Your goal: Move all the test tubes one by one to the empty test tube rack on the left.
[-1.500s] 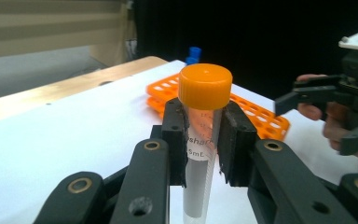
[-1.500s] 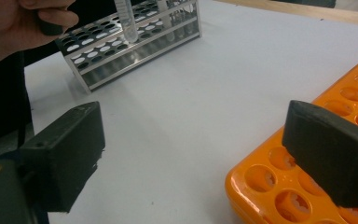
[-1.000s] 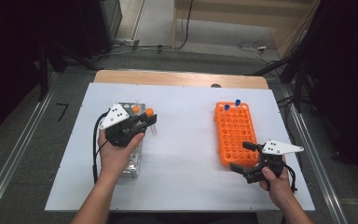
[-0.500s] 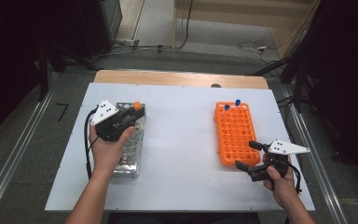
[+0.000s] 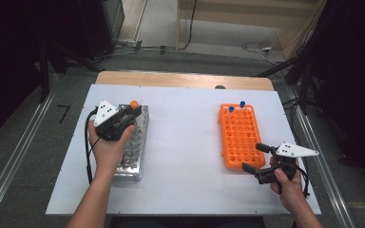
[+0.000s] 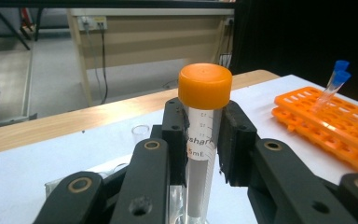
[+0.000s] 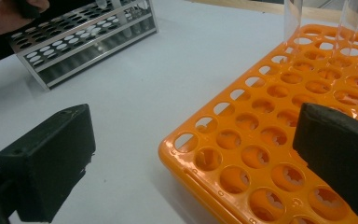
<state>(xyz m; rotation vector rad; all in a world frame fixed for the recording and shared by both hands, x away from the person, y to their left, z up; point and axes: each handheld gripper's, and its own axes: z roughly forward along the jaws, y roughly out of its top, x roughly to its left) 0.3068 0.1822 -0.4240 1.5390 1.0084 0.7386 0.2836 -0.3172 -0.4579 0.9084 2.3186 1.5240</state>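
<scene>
My left gripper [image 5: 132, 112] is shut on a clear tube with an orange cap [image 5: 134, 103], held upright over the far end of the metal tube rack [image 5: 132, 159]. In the left gripper view the two black pads press the graduated tube [image 6: 200, 154] just below its cap [image 6: 205, 86]. Over at the right, my right gripper [image 5: 254, 156] stands open at the near end of the orange rack [image 5: 240, 135], jaws wide apart. Between its pads [image 7: 51, 154] lie the white table and the orange rack's corner [image 7: 261, 154], with nothing gripped.
Two blue-capped tubes [image 5: 236, 107] stand at the orange rack's far end. The white table [image 5: 185, 142] has free room between the two racks. A wooden edge runs along its far side, and metal rails flank it left and right.
My left gripper has carried the orange-capped tube leftward and a little lower, over the far end of the metal rack. The right gripper has barely shifted.
</scene>
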